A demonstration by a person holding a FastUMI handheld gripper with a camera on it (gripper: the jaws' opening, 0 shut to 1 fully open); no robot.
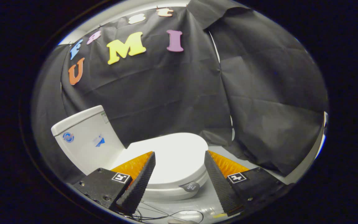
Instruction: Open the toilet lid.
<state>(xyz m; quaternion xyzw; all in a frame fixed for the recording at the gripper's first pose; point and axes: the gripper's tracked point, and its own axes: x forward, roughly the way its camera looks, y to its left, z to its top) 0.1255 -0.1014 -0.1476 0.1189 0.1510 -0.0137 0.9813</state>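
1. Gripper (pixel 179 155): two fingers rise from the lower part of the frame, one lower left, one lower right, tips angled up and slightly toward each other.
2. Jaws stand wide apart; a broad gap between the tips, nothing pinched between them.
3. Left finger (pixel 138 182): dark ridged inner pad facing the gap, orange backing on its outer side, tip at lower centre-left.
4. Right finger (pixel 219 180): same build, mirrored; tip at lower centre-right, level with the left tip.
5. Each finger sits on a black block bearing a small square black-and-white marker.
6. Neither pad is touching anything.
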